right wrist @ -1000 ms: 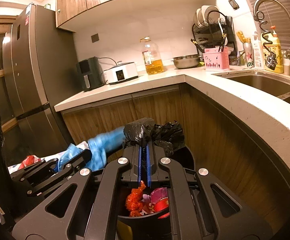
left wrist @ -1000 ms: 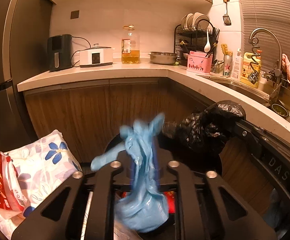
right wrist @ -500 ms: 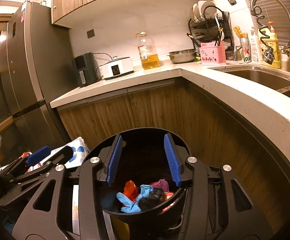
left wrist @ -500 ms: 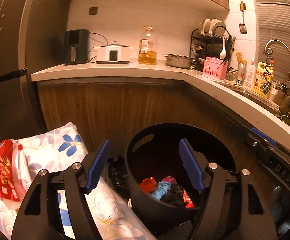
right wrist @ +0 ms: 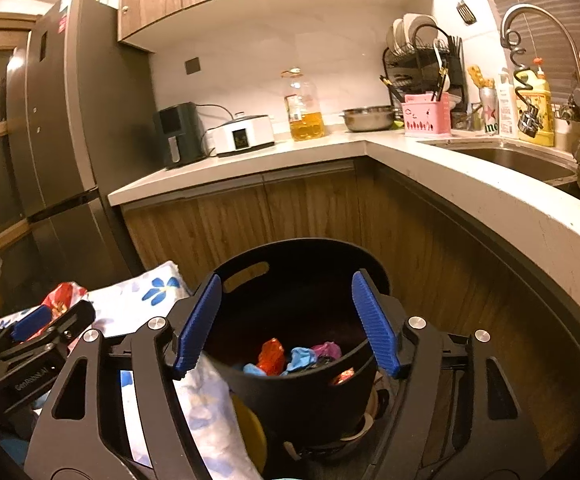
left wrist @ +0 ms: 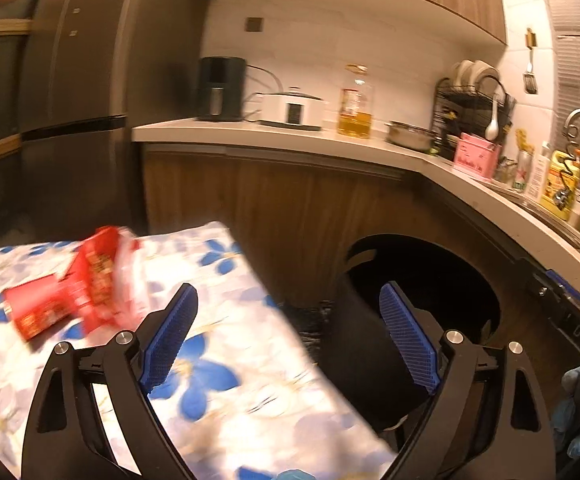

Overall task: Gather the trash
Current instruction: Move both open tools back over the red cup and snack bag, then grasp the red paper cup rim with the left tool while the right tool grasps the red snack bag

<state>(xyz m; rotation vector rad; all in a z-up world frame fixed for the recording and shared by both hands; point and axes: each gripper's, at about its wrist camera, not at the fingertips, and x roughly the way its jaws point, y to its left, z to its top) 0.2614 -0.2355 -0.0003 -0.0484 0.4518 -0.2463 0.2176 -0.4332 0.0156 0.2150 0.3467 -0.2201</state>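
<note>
Landmark: a black round bin [right wrist: 301, 320] with a slot handle stands on the floor in the corner below the kitchen bench [right wrist: 449, 168].
Trash in the bin: crumpled pieces lie at its bottom, a red-orange one [right wrist: 272, 356], a light blue one [right wrist: 301, 358], a pink one [right wrist: 325, 349] and something dark beside them.
Trash outside the bin: a red and white snack wrapper [left wrist: 82, 288] lies on a white cloth with blue flowers [left wrist: 218, 380], to the left of the bin; the cloth's edge reaches the bin's wall.
Left gripper [left wrist: 290, 332]: its blue-padded fingers [left wrist: 170, 336] are spreading, with nothing between them; one finger is over the flowered cloth, the other in front of the bin's left wall. The view is motion-blurred.
Right gripper [right wrist: 288, 318]: its fingers [right wrist: 373, 322] are spreading too and pinch nothing; they frame the bin's opening from above its near rim.
The two grippers: the left one shows at the bin's left in the right wrist view, over the cloth.
On the bench, behind the bin: an oil bottle [right wrist: 303, 106], a white cooker [right wrist: 242, 134] and a steel bowl [right wrist: 369, 118].
</note>
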